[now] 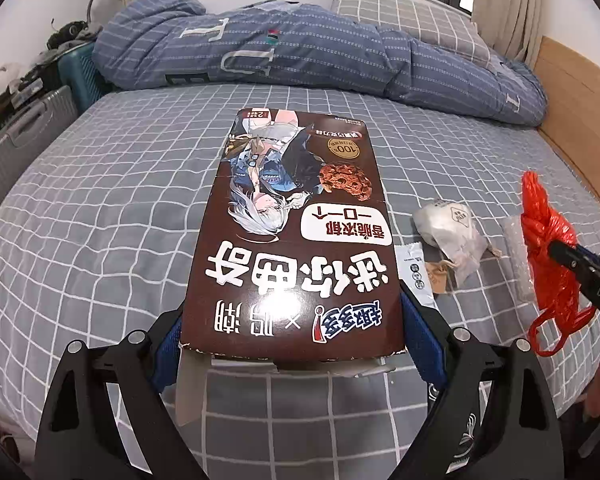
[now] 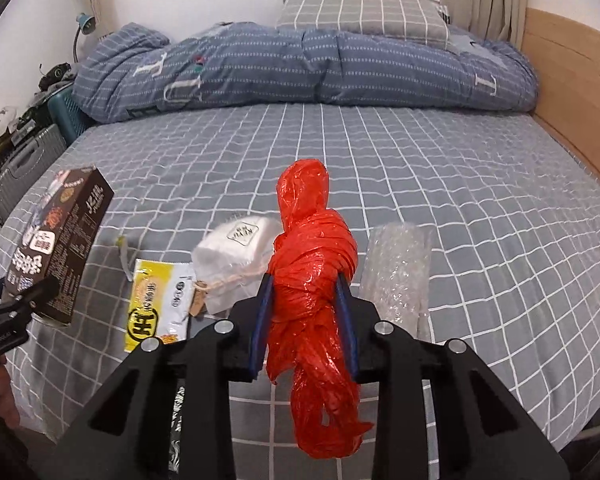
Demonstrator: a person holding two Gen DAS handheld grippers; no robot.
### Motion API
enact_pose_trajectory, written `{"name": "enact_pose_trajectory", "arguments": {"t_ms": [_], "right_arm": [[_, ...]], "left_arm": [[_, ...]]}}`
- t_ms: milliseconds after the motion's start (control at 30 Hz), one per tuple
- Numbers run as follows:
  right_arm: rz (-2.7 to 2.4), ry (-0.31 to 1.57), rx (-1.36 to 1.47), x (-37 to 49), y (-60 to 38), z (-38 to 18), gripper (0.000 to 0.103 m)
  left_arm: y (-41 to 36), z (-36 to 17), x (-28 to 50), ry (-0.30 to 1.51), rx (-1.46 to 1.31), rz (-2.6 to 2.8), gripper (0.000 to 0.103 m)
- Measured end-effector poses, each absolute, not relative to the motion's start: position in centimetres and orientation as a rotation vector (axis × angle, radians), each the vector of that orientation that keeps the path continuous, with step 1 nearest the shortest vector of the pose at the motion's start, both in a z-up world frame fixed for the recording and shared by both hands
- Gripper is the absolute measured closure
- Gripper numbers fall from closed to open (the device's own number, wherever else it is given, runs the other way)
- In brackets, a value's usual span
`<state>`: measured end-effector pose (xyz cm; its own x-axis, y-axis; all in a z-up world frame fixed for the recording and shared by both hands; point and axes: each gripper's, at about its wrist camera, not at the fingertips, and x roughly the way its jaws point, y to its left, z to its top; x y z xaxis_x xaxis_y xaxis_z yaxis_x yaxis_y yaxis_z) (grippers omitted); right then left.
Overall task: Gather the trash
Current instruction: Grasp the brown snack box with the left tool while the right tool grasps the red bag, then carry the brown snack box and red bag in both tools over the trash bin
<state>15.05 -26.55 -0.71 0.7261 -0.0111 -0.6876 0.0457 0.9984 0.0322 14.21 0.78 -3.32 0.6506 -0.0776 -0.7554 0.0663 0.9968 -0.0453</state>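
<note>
My left gripper (image 1: 292, 320) is shut on a brown cookie box (image 1: 296, 232) and holds it above the bed; the box also shows at the left of the right wrist view (image 2: 60, 240). My right gripper (image 2: 306, 280) is shut on a knotted red plastic bag (image 2: 312, 264), which also shows at the right of the left wrist view (image 1: 548, 236). On the sheet lie a white drawstring pouch (image 2: 236, 252), a yellow and white snack wrapper (image 2: 160, 304) and a roll of clear bubble wrap (image 2: 396, 276).
The bed (image 2: 460, 200) has a grey checked sheet. A blue folded duvet (image 2: 300, 68) and a pillow (image 2: 360, 12) lie at the far end. A wooden bed frame (image 2: 572, 92) runs along the right. A grey suitcase (image 2: 20, 172) stands at the left.
</note>
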Motion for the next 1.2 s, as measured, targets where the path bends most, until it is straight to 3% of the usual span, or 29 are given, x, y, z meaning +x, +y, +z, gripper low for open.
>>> {"name": "enact_pose_trajectory", "arguments": {"t_ms": [500, 1200], "right_arm": [[-0.006, 0.686, 0.010, 10.3, -25.3, 3.2, 0.074], [0.030, 0.669, 0.003, 4.7, -23.8, 4.7, 0.074]], "left_arm": [[-0.1, -0.7, 9.6, 0.823, -0.020, -0.105, 0.015], [-1.1, 0.4, 3.7, 0.817, -0.018, -0.135, 0.015]]}}
